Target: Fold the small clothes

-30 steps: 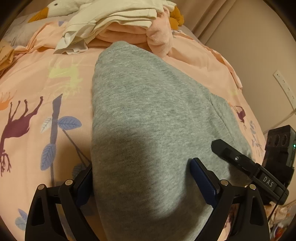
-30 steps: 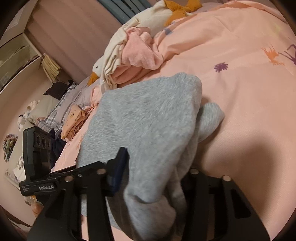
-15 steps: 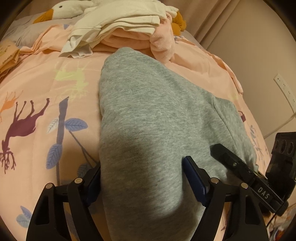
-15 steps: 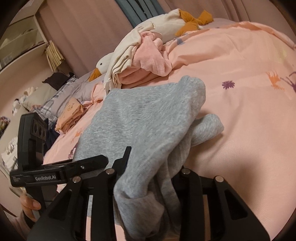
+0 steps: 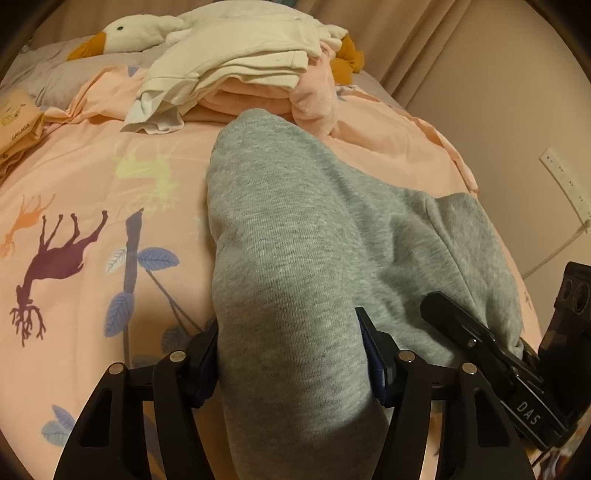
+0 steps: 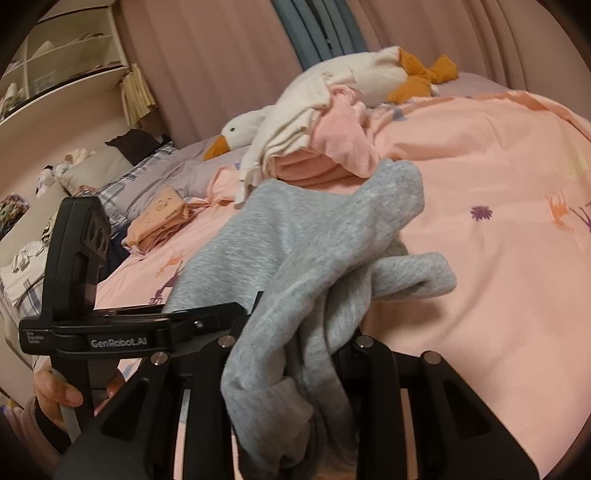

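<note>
A grey knit garment point(image 5: 303, 236) lies stretched over the pink printed bedspread point(image 5: 74, 192), its near end raised. My left gripper point(image 5: 291, 354) is shut on the garment's near edge, fabric bunched between the fingers. In the right wrist view the same grey garment point(image 6: 306, 236) drapes up into my right gripper point(image 6: 295, 350), which is shut on a bunched corner; one loose flap point(image 6: 417, 273) hangs to the right. The right gripper's body shows in the left wrist view point(image 5: 491, 354), and the left one in the right wrist view point(image 6: 122, 332).
A pile of white and pink clothes point(image 5: 236, 74) sits at the far end of the bed against a plush goose point(image 5: 136, 33). A small folded peach item point(image 6: 162, 214) lies near the pillows. A wall point(image 5: 509, 110) runs along the right of the bed.
Both grippers have lifted and pulled back toward the near side with the grey garment, raising its near end. The left gripper's fingers have closed tighter on the fabric.
</note>
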Demonstrator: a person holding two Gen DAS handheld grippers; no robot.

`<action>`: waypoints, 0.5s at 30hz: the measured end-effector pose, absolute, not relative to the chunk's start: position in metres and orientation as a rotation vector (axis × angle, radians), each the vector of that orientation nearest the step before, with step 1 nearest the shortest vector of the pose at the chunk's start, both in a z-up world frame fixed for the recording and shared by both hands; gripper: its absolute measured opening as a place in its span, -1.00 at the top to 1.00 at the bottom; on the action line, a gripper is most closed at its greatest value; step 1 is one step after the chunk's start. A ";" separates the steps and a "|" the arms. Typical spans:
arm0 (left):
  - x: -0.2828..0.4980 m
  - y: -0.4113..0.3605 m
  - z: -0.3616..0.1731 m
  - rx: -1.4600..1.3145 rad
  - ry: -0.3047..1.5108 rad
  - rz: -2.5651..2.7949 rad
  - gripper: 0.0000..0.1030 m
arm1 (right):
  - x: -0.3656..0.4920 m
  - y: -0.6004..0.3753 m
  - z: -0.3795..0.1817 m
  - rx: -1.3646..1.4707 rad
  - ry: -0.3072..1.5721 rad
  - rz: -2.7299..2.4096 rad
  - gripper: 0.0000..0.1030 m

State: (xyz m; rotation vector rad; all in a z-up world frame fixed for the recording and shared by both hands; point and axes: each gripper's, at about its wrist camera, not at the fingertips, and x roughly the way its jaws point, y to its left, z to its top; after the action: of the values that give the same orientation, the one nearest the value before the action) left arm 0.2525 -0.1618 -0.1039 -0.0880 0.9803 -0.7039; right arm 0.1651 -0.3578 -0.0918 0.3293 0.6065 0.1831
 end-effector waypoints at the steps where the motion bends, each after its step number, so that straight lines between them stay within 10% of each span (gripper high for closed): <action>1: 0.252 -0.162 -0.103 -0.089 0.978 -0.705 -0.23 | 0.164 -0.356 -0.090 0.323 0.598 0.183 0.46; 15: 0.234 -0.154 -0.091 -0.103 0.952 -0.728 -0.18 | 0.146 -0.342 -0.071 0.312 0.520 0.251 0.49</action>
State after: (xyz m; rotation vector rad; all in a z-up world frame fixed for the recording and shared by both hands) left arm 0.2337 -0.1538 -0.0908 -0.1028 0.9524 -0.7276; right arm 0.1461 -0.3418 -0.0706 0.3122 0.5204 0.2511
